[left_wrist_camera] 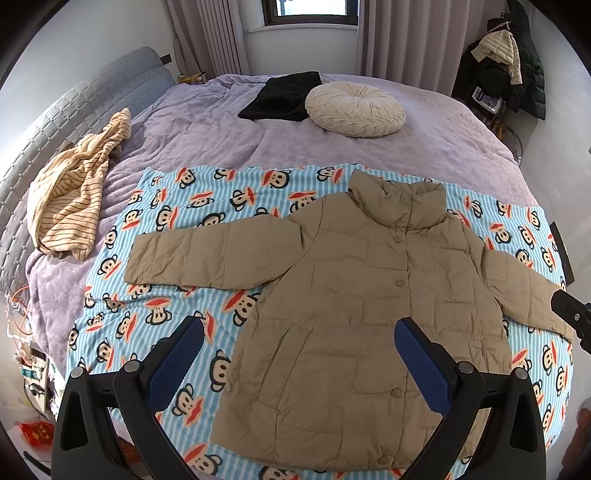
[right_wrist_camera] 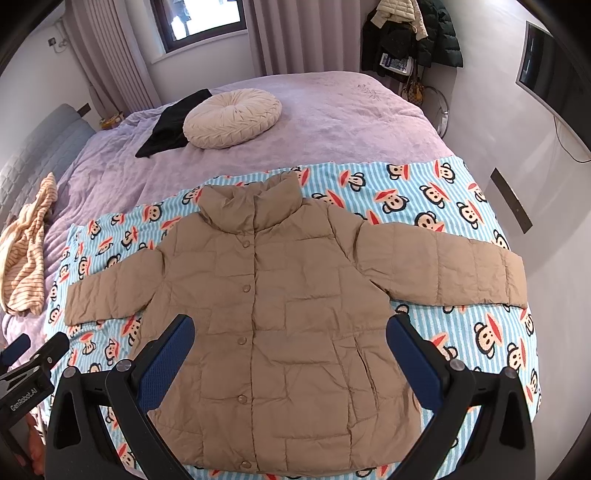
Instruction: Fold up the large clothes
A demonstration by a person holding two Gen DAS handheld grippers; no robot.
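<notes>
A tan quilted puffer jacket (left_wrist_camera: pixel 354 302) (right_wrist_camera: pixel 280 306) lies flat and buttoned, front up, on a blue striped monkey-print blanket (left_wrist_camera: pixel 177 236) (right_wrist_camera: pixel 443 206), both sleeves spread out sideways. My left gripper (left_wrist_camera: pixel 299 332) hovers open above the jacket's lower left hem, nothing between its blue pads. My right gripper (right_wrist_camera: pixel 290 328) hovers open over the jacket's lower body, also holding nothing. The right gripper's black body (left_wrist_camera: pixel 570 317) shows at the right edge of the left wrist view; the left gripper's body (right_wrist_camera: pixel 29 362) shows at the lower left of the right wrist view.
The blanket lies on a bed with a lilac cover (left_wrist_camera: pixel 424 147). A round cream cushion (left_wrist_camera: pixel 354 109) and folded black garment (left_wrist_camera: pixel 284 96) rest at the far side. A striped yellow garment (left_wrist_camera: pixel 70 199) lies crumpled at the left. Coats hang on a rack (right_wrist_camera: pixel 410 33) in the corner.
</notes>
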